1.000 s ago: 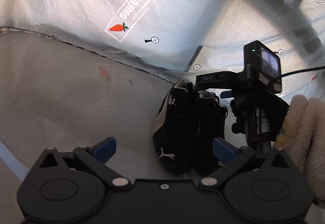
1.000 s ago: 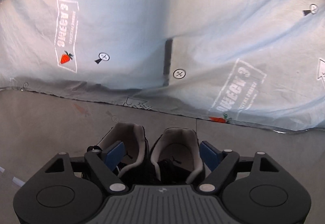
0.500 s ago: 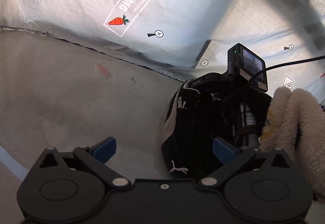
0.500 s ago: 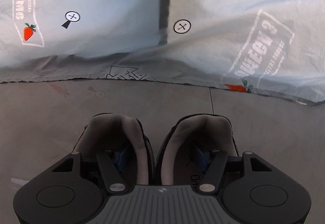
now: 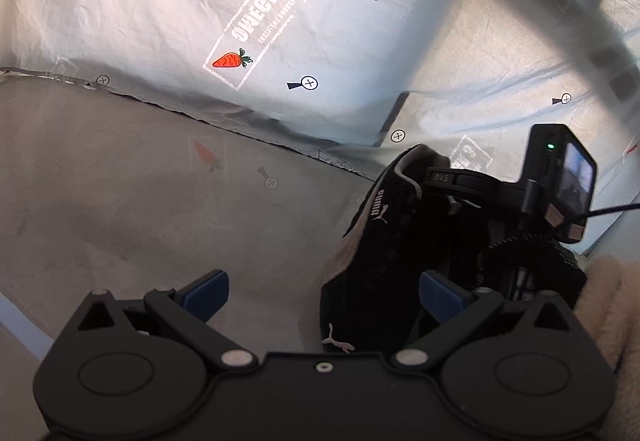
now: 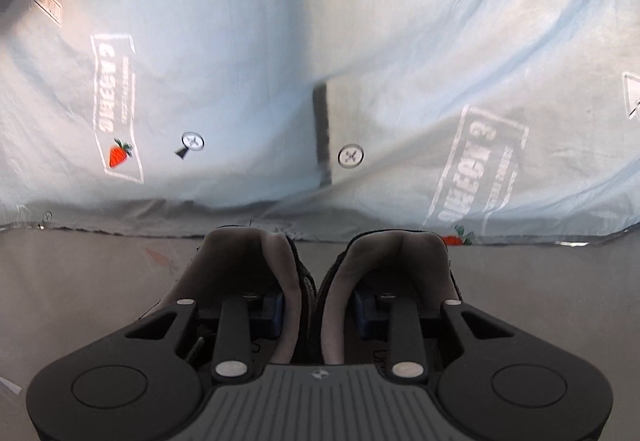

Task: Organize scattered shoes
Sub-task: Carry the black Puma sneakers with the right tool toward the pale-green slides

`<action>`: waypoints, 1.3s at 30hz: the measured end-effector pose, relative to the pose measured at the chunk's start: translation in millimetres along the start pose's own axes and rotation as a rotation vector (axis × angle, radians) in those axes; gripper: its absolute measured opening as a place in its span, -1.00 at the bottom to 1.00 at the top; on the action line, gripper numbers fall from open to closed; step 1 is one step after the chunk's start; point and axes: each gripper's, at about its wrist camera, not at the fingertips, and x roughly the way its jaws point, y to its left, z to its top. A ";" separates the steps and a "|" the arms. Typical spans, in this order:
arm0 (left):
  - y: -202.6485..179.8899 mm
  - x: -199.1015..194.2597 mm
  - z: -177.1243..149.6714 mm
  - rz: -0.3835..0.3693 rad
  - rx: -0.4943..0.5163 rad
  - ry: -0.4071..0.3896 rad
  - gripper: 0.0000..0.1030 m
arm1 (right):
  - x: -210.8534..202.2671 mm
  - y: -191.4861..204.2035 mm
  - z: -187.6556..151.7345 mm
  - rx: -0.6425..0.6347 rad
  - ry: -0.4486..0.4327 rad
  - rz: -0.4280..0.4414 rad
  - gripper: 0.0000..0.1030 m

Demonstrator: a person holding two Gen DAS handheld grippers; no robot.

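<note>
Two black sneakers (image 5: 384, 241) with white logos stand side by side on the grey floor, heels tipped up in the left wrist view. My right gripper (image 6: 319, 307) has one finger down inside each shoe. Its jaws are closing, and the blue pads (image 6: 274, 307) press the two grey-lined inner walls together between them. The left shoe's opening (image 6: 240, 261) and the right shoe's opening (image 6: 400, 261) face me. From the left wrist, the right gripper's camera block (image 5: 560, 177) rises above the shoes. My left gripper (image 5: 322, 291) is open and holds nothing; the near shoe's toe lies by its right finger.
A crinkled pale sheet (image 5: 240, 21) printed with carrot stamps and target marks hangs as a wall behind the grey floor (image 5: 120, 201). A dark strip (image 6: 322, 133) marks a fold in it. A fluffy cream sleeve (image 5: 616, 321) fills the right edge.
The right gripper's fingers went from outside the pair into the two shoe openings and drew together on the inner walls. In the left wrist view the shoes' heels tipped upward.
</note>
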 end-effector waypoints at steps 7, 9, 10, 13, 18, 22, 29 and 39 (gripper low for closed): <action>-9.2 -37.9 0.3 -0.006 0.020 -0.068 0.99 | -86.7 -6.0 6.2 -0.043 -0.226 -0.079 -0.35; -12.2 -49.5 -1.0 -0.012 0.009 -0.083 0.99 | -109.0 -8.3 10.7 -0.072 -0.299 -0.096 -0.35; -13.3 -55.3 -1.6 -0.022 -0.006 -0.090 0.99 | -121.0 -9.2 13.4 -0.090 -0.340 -0.106 -0.35; -21.2 -71.3 -3.4 -0.032 -0.005 -0.117 0.99 | -145.7 -18.7 24.9 -0.110 -0.439 -0.142 -0.36; -38.7 -100.7 -12.9 -0.059 0.011 -0.164 0.99 | -189.6 -54.9 48.5 -0.057 -0.538 -0.215 -0.36; -60.0 -114.0 -25.4 -0.073 0.008 -0.175 0.99 | -233.4 -91.0 47.2 -0.027 -0.558 -0.270 -0.36; -112.9 -114.8 -51.2 -0.117 0.021 -0.130 0.99 | -306.9 -156.9 3.1 -0.075 -0.562 -0.389 -0.35; -233.7 -89.6 -87.2 -0.095 0.027 -0.124 0.99 | -353.4 -299.3 -41.0 -0.061 -0.534 -0.491 -0.35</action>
